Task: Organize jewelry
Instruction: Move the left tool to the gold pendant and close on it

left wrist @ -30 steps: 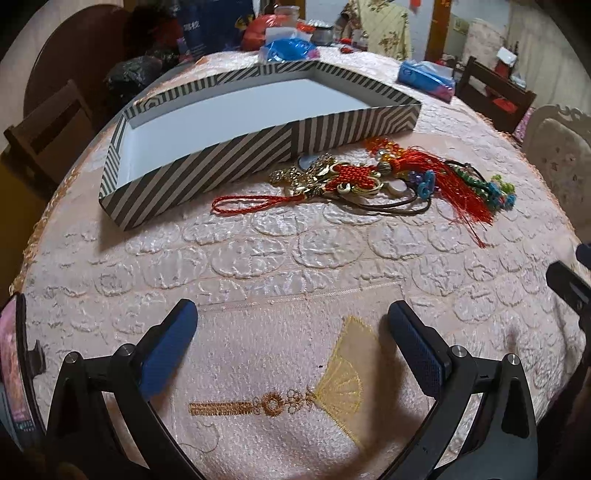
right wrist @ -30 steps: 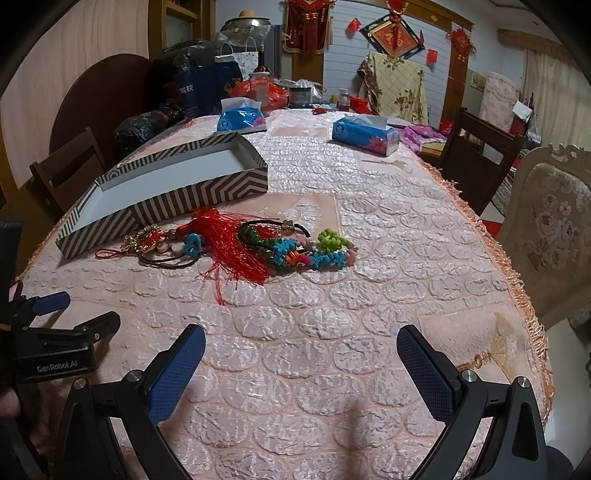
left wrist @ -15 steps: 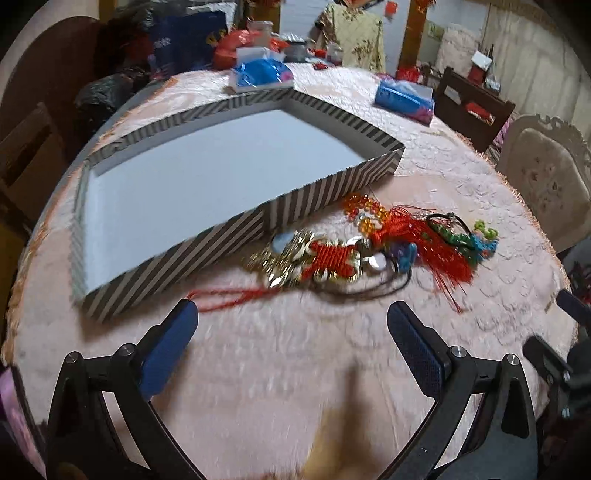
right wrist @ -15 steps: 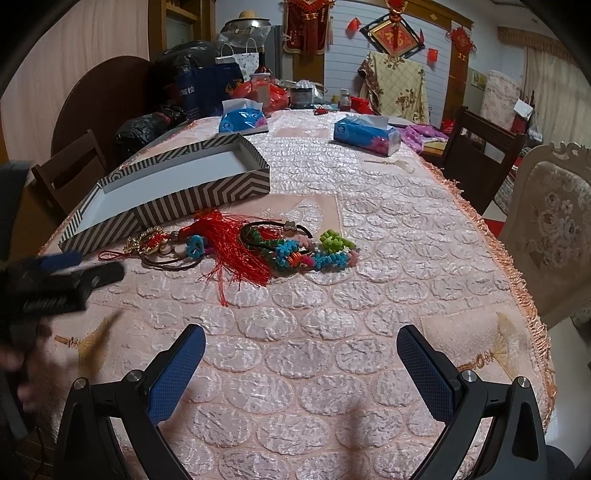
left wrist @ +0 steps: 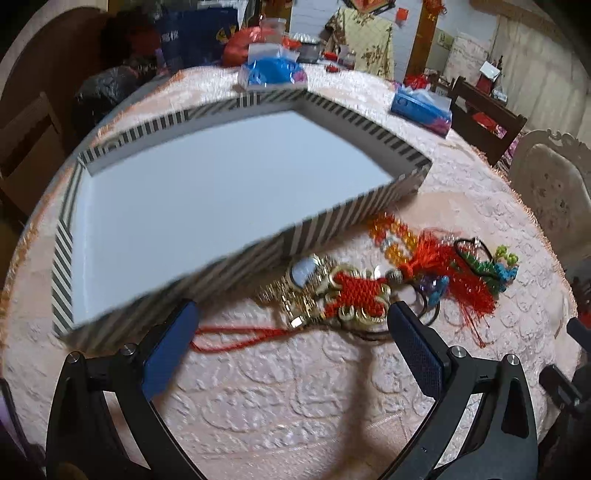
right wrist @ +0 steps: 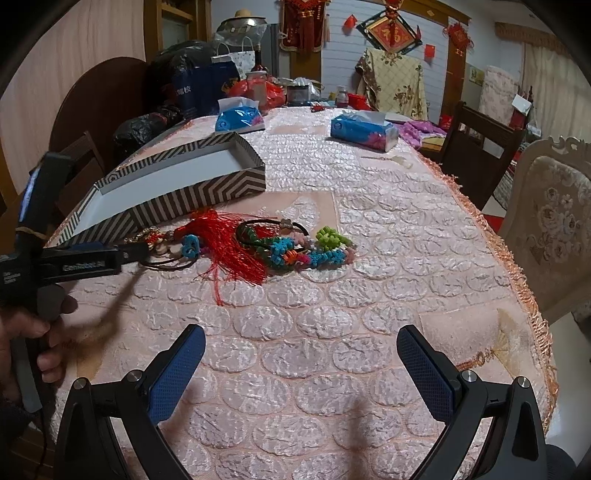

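The jewelry [left wrist: 362,291] is heaped on the tabletop [left wrist: 295,387] against the near wall of the striped box [left wrist: 332,221], at about 3 o'clock of it. Over the last second the left hand-held gripper [left wrist: 291,332] has been brought close, fingers spread about the red knot charm [left wrist: 356,293]; a grasp is judged imminent. The right hand-held gripper [right wrist: 301,365] is kept back, spread and empty.

The left gripper [right wrist: 136,254] carries the white word "GenRobot.AI" along its black side. A dark blue bag [right wrist: 201,90] beyond the table's far left corner bears white Chinese characters, and a red diamond wall hanging [right wrist: 390,34] shows a gold character.
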Demonstrator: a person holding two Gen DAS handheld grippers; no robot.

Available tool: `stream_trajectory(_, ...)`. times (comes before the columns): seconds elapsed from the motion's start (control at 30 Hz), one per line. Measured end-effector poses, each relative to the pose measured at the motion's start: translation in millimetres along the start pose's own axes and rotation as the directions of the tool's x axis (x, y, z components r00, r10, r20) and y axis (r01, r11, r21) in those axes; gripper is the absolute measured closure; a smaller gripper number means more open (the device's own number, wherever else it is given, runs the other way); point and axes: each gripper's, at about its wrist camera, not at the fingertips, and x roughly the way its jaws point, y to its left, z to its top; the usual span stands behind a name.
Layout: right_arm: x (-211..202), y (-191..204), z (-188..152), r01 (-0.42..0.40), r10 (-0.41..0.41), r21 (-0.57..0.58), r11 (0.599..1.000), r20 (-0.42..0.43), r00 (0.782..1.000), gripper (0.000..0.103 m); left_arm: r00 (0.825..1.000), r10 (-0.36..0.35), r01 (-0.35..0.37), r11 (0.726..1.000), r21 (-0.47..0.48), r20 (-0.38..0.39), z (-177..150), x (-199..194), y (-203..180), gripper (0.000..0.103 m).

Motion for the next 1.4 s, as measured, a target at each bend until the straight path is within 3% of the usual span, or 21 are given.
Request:
stream_trajectory(0.2, 9, -16, 2, 0.031, -0.029, 0.073, 0.997, -0.030, 0.999, 0.000, 1.000, 0.024, -0.024, 0.998, -0.061, 0.002, 9, 8, 22, 0.001)
stream_trajectory(0.3, 12, -17, 1, 0.038, -0.035, 0.073, 0.997, -0.043, 0.998, 0.000, 1.000, 0.007, -0.010, 0.994, -0.104, -0.025, 12, 17, 32, 0.008)
stream_trajectory(0.57, 17, -10, -2, 0.039, -0.037, 0.035, 0.999, -0.065, 0.997, 0.000, 0.999, 0.033, -0.034, 0.999, -0.021, -0.026, 18, 27, 11, 0.011)
stream_trajectory(0.63, 17, -12, -2, 0.041, -0.038, 0.040, 0.998, -0.067, 0.997, 0.000, 0.998, 0.056, -0.057, 0.998, -0.016, -0.018, 20, 28, 12, 0.022)
stream_trajectory(0.7, 18, -13, -2, 0.040, -0.036, 0.047, 0.998, -0.070, 0.997, 0.000, 0.996, 0.087, -0.087, 0.996, -0.002, -0.004, 18, 25, 13, 0.048)
stream_trajectory(0.77, 18, -14, -2, 0.040, -0.036, 0.046, 0.998, -0.071, 0.997, 0.000, 0.997, 0.078, -0.078, 0.997, -0.005, 0.002, 15, 22, 16, 0.062)
stream_trajectory(0.8, 18, -13, -2, 0.039, -0.036, 0.046, 0.998, -0.072, 0.997, 0.000, 0.998, 0.070, -0.070, 0.998, -0.006, 0.004, 13, 20, 18, 0.065)
stream_trajectory(1.0, 17, -13, -2, 0.039, -0.036, 0.049, 0.998, -0.069, 0.997, 0.000, 1.000, 0.001, -0.001, 1.000, -0.004, 0.009, 5, 13, 26, 0.064)
stream_trajectory(1.17, 16, -13, -3, 0.042, -0.039, 0.045, 0.998, -0.068, 0.997, 0.000, 1.000, 0.021, -0.021, 1.000, 0.017, 0.008, 10, 17, 20, 0.064)
stream_trajectory(1.27, 16, -13, -3, 0.051, -0.047, 0.048, 0.998, -0.067, 0.997, 0.000, 0.999, 0.034, -0.035, 0.999, 0.018, 0.009, 8, 16, 19, 0.075)
stream_trajectory(1.4, 12, -23, -1, 0.059, -0.054, 0.093, 0.994, -0.055, 0.997, 0.000, 1.000, 0.010, -0.010, 1.000, -0.003, 0.011, -5, 5, 22, 0.075)
